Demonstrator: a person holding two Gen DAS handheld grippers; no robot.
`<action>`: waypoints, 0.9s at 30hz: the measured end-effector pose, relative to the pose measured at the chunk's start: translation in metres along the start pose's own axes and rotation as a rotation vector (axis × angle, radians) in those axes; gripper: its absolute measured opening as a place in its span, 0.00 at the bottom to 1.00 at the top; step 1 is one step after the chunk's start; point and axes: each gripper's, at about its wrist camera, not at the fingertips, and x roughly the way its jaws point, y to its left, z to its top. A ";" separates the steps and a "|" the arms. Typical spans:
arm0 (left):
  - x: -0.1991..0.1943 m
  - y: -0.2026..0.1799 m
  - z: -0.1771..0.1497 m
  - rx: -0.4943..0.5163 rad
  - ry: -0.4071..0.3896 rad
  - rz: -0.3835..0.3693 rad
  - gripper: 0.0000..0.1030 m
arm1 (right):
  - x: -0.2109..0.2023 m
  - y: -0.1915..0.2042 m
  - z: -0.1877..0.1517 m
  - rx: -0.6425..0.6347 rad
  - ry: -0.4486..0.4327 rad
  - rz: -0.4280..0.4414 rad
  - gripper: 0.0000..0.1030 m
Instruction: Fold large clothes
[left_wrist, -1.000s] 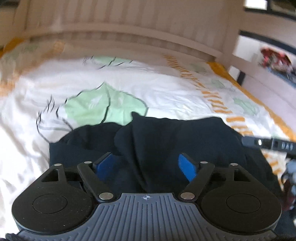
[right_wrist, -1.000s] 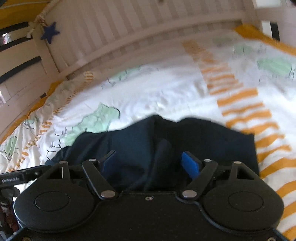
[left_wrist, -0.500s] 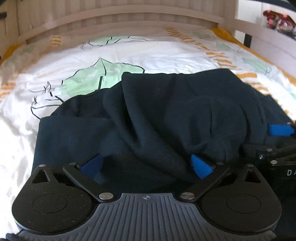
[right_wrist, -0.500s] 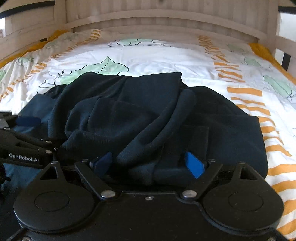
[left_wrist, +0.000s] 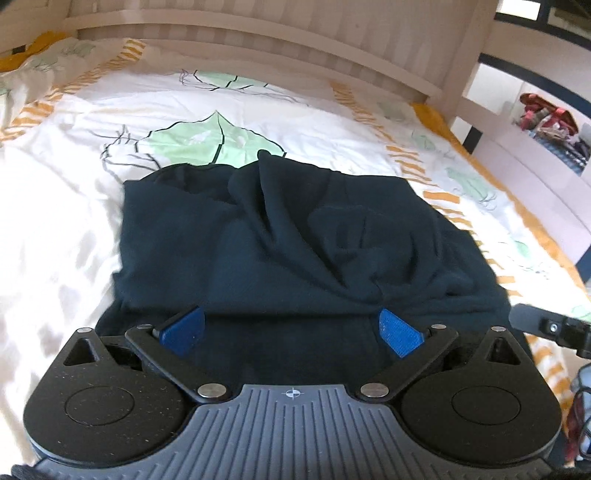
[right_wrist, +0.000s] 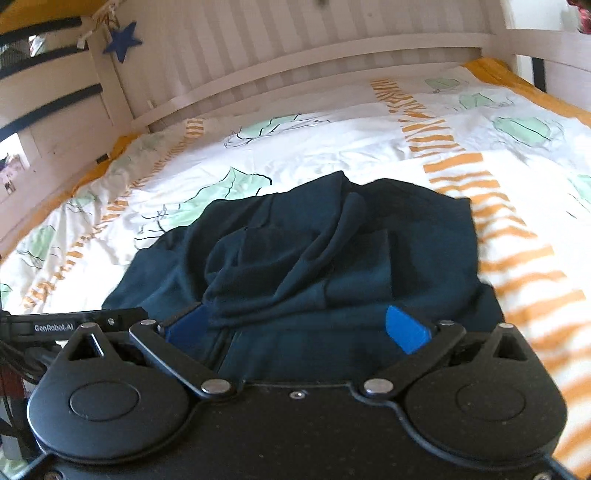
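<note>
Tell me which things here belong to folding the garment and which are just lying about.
For the job: dark garment, left gripper open, right gripper with jaws opening, nothing pinched.
Just about: leaf-print duvet, slatted bed rail, blue star.

The left gripper (left_wrist: 291, 330) is now standing wide apart, having let go of the dark garment (left_wrist: 295, 240), which is lying bunched on the bed. The right gripper (right_wrist: 295, 330) is opening too, no longer pinching cloth, both drawn back.

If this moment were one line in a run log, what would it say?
left hand-held gripper: open, empty | right hand-held gripper: jaws opening, empty | dark garment: bunched on bedspread
</note>
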 end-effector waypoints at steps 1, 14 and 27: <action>-0.006 0.000 -0.003 -0.001 0.001 -0.001 1.00 | -0.007 0.000 -0.004 0.007 0.005 0.002 1.00; -0.076 0.012 -0.056 -0.045 0.031 0.021 1.00 | -0.079 -0.015 -0.057 0.136 0.083 -0.039 1.00; -0.089 0.030 -0.088 -0.063 0.103 0.139 1.00 | -0.098 -0.047 -0.099 0.241 0.185 -0.147 1.00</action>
